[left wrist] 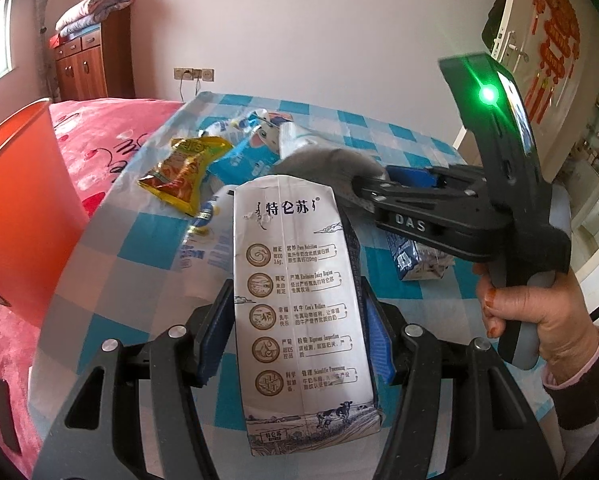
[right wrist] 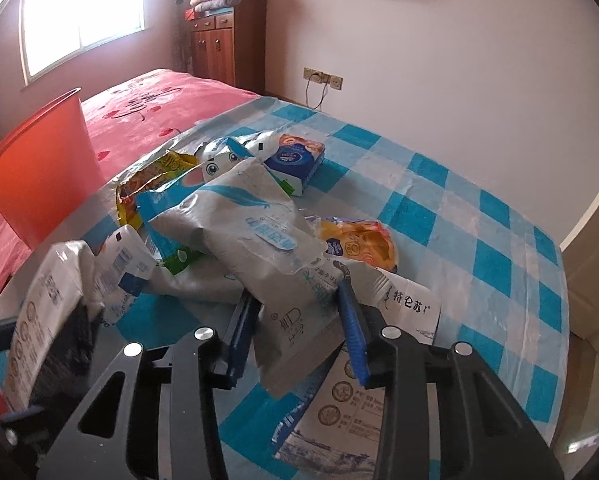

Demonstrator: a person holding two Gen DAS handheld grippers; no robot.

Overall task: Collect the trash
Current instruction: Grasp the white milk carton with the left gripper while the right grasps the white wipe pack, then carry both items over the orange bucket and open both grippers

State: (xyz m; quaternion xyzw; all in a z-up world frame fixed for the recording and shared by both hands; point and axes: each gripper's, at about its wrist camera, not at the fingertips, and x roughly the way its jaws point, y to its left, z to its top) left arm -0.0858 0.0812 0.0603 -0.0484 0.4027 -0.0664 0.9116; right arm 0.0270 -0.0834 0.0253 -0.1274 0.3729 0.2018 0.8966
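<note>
- Your left gripper [left wrist: 299, 312] grips a white milk carton [left wrist: 299, 300] between its blue pads, one pad on each narrow side; the carton stands upright, lifted clear of the table.
- Your right gripper [right wrist: 299, 320] is clamped on a grey plastic wrapper [right wrist: 255, 216], which bulges up and away between the pads; the left wrist view shows the same jaws pinching the grey wrapper from the right.
- A flattened milk carton [right wrist: 379, 360] lies on the table under the right gripper, partly covered by the wrapper.
- The rest of the trash lies piled in the middle of the table: a yellow snack bag [left wrist: 183, 168], blue-and-white wrappers [left wrist: 239, 144], a tissue pack [right wrist: 295, 160], an orange-yellow packet [right wrist: 359, 240].
- The table carries a blue-and-white checked cloth [right wrist: 479, 208].
- An orange bin [left wrist: 15, 208] stands at the table's left edge, against a bed with a pink cover [right wrist: 147, 100].
- Your hand [left wrist: 539, 312] holds the right gripper's handle; a green light glows on that tool.
</note>
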